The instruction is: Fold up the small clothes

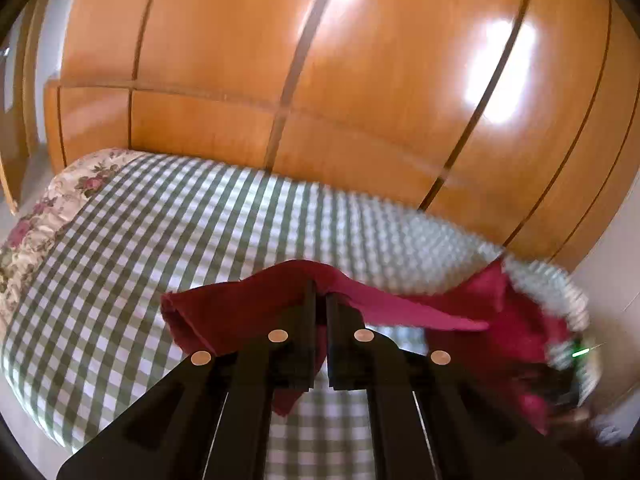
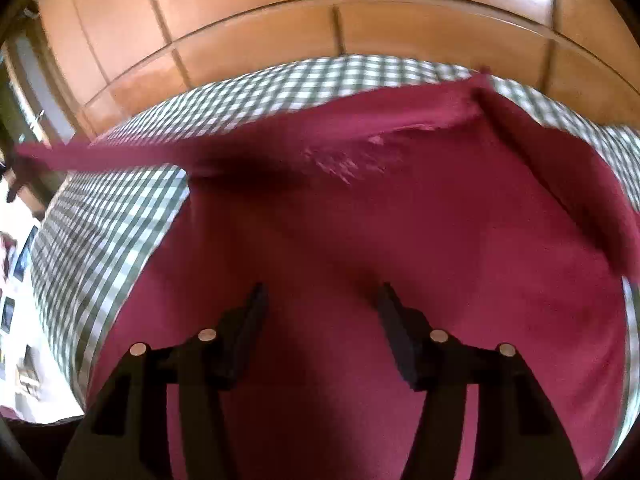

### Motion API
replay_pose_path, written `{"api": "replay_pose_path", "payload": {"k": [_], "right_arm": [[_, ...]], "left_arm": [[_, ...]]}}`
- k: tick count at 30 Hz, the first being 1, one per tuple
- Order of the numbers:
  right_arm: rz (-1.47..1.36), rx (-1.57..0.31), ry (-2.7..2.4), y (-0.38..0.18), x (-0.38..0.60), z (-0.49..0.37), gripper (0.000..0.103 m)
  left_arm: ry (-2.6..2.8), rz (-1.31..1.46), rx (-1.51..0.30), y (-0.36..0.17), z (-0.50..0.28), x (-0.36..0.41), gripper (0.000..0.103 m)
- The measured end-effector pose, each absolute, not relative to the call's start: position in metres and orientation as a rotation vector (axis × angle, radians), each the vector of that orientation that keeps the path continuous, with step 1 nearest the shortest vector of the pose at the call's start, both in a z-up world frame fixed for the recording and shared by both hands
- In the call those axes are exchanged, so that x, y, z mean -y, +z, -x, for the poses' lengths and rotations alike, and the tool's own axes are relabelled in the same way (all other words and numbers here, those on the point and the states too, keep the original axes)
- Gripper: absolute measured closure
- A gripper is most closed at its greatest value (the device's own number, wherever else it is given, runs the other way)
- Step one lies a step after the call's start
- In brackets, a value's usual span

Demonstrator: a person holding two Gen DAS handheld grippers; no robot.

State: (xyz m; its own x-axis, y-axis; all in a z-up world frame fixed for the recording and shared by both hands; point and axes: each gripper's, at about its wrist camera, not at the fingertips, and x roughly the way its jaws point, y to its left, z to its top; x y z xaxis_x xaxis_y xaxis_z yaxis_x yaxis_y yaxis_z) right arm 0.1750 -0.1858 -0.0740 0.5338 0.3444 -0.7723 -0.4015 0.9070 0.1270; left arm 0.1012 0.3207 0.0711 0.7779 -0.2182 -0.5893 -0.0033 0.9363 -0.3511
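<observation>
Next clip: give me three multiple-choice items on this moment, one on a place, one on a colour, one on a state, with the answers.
1. Where does the garment lie?
A. on the checked bedcover
B. on a wooden floor
C. in a basket

2. What colour is the garment?
A. blue
B. dark red
C. white

3. How is the left gripper?
A. wide open, empty
B. shut on the garment
C. shut on a pillow

Answers:
1. A: checks show around the cloth.
2. B: dark red in both views.
3. B: an edge is pinched and lifted between its fingers.

No legible text, label, brand, number or sign in either wrist view; both views partly blurred.
</observation>
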Motion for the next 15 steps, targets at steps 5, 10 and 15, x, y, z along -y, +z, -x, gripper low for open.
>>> {"api": "replay_pose_path", "payload": {"k": [5,10,15], "right_arm": [[0.144,-0.887,0.485,-0.073,0.142,-0.226,0.048],[0.131,-0.875,0.416,-0.057,0.112,-0.306,0.049],[0.104,-0.828,0.285,-0.047,0.108,-0.354,0.042]], "left_arm": [[-0.139,0.465,-0.685,0.104,-0.113,-0.337,0.1],[-0.094,0.537,-0.759,0.101,-0.157,-0.351,0.1],[0.014,0.691,-0.897,0.065,-0.215,-0.386,0.1]]}}
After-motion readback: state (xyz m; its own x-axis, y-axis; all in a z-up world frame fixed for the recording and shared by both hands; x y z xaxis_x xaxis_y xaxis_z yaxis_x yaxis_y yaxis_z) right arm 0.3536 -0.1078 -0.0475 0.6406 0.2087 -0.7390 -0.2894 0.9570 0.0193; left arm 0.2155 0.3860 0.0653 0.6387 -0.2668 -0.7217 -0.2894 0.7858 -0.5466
